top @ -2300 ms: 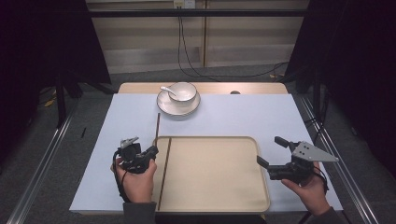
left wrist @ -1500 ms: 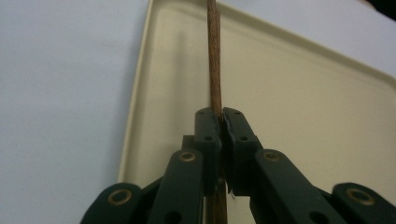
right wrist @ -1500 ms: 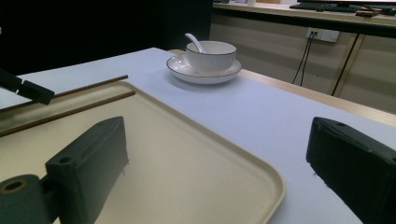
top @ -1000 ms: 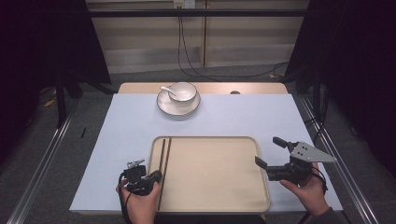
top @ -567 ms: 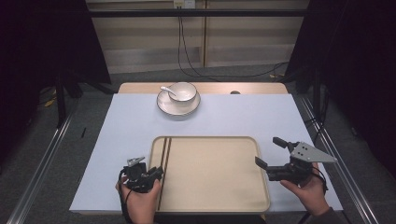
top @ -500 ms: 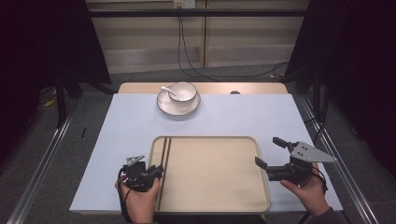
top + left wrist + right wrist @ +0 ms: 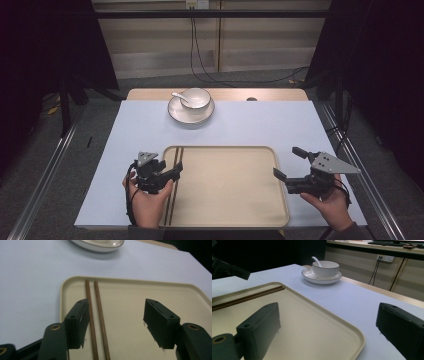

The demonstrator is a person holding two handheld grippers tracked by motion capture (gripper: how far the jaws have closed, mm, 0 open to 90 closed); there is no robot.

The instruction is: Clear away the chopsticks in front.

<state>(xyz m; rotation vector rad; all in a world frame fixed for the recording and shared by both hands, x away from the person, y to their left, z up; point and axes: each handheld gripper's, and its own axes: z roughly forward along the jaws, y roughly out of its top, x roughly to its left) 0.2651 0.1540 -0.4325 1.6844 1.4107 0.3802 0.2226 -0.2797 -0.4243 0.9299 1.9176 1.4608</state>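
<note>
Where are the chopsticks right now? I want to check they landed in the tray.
In the high view the chopsticks lie side by side along the left edge of the tray, just below the left gripper, whose jaws have just been opening and stand clear above them.

Chopsticks (image 7: 173, 185) on tray (image 7: 235, 200), left gripper (image 7: 167, 175) above.

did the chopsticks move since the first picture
Yes. The chopsticks went from the cloth just left of the tray onto the tray's left side; the left gripper has just been opening above them.
</note>
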